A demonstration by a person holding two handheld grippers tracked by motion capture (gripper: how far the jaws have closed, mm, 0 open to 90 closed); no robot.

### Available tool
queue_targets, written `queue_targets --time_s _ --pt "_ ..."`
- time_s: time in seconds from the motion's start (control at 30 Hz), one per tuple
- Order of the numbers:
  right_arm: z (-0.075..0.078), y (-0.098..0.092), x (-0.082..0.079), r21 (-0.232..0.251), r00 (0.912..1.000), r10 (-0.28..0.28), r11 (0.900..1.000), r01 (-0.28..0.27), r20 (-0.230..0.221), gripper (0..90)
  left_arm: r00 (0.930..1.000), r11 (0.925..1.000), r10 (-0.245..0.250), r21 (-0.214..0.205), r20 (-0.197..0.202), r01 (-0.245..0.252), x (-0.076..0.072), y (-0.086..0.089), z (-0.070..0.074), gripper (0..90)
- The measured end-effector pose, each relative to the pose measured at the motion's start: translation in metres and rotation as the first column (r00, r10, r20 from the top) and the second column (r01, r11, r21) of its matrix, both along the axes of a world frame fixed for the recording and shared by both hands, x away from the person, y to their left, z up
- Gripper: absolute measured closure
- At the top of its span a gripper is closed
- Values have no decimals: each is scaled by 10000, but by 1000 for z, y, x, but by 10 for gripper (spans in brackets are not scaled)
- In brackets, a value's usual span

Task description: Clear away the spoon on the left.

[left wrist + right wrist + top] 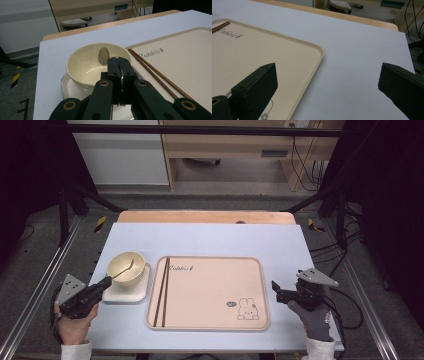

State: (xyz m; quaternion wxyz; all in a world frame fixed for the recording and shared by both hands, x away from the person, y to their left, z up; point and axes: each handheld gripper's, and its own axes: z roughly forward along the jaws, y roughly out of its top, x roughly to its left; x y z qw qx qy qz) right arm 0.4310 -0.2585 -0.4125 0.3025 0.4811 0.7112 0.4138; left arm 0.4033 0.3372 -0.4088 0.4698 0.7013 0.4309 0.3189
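A cream bowl (126, 266) (85, 65) stands on a small white square plate (142, 291) (68, 87) left of the beige tray (210, 292) (185, 55). A spoon (126, 268) (103, 56) leans inside the bowl, its handle running out over the near rim. My left gripper (106, 281) (118, 60) is shut on that handle just outside the rim; a thin metal strip shows between the closed jaws. A pair of brown chopsticks (164, 290) (155, 75) lies along the tray's left side. My right gripper (275, 287) (327, 72) is open over the bare tabletop, right of the tray (262, 50).
The tray carries a rabbit drawing (247, 310) at its near right corner and lettering at its top left. A pale blue mat (210, 240) covers the wooden table. Black frame bars and cables stand at both sides beyond the table edges.
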Motion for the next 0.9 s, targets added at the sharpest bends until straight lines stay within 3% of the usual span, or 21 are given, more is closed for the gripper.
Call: queue_targets --time_s 0.37,0.9 --pt "1 -1 -1 56 10000 -40 10000 40 4 25 9984 9999 -106 -50 560 109 -10 -8 15 890" --pt "2 -2 -2 48 9999 -69 10000 69 74 24 9952 9987 -510 -8 832 512 -15 -30 23 890"
